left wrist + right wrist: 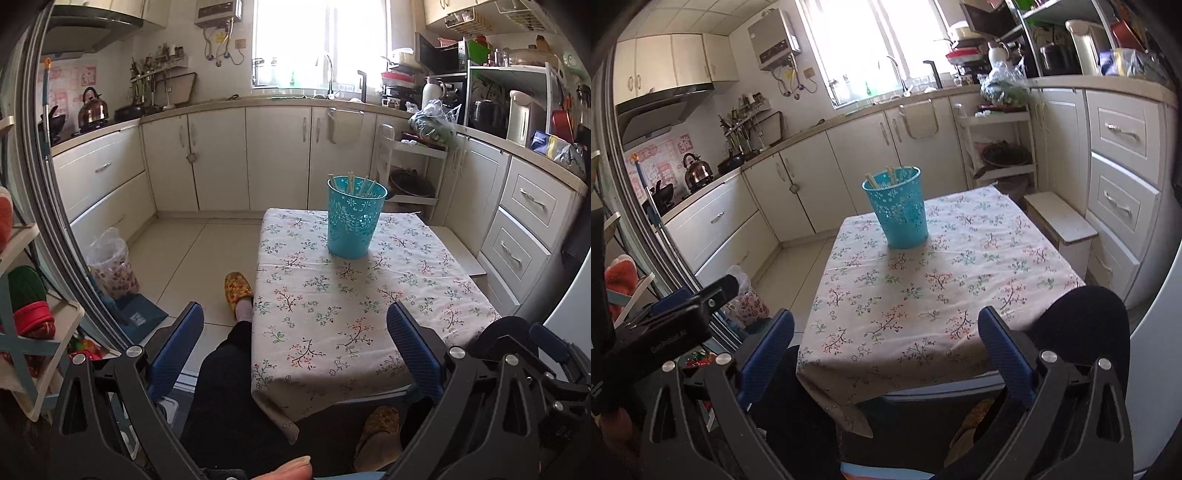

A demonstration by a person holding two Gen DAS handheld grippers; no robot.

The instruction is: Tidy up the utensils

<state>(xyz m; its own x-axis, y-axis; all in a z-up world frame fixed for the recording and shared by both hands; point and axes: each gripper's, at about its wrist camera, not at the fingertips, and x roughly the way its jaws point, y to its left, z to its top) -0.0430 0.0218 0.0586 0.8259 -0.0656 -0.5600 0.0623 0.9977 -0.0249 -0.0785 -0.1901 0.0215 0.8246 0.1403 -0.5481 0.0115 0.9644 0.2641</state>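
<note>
A turquoise perforated holder [355, 220] stands upright toward the far end of a small table with a floral cloth [369, 314]. Several pale chopsticks [351, 183] stick out of its top. The holder also shows in the right wrist view [900, 210], with the chopsticks [891, 175] inside, on the cloth [942, 302]. My left gripper [295, 325] is open and empty, held back at the table's near edge. My right gripper [886, 325] is open and empty too, near the same edge. The right gripper's body [532, 354] shows at the right of the left view.
The person's legs and yellow slippers [238, 290] are beside and under the table. A bagged bin [110, 264] and a dustpan stand on the floor at the left. A low white stool [1060, 221] and a shelf cart [1001, 147] stand right of the table. Cabinets ring the room.
</note>
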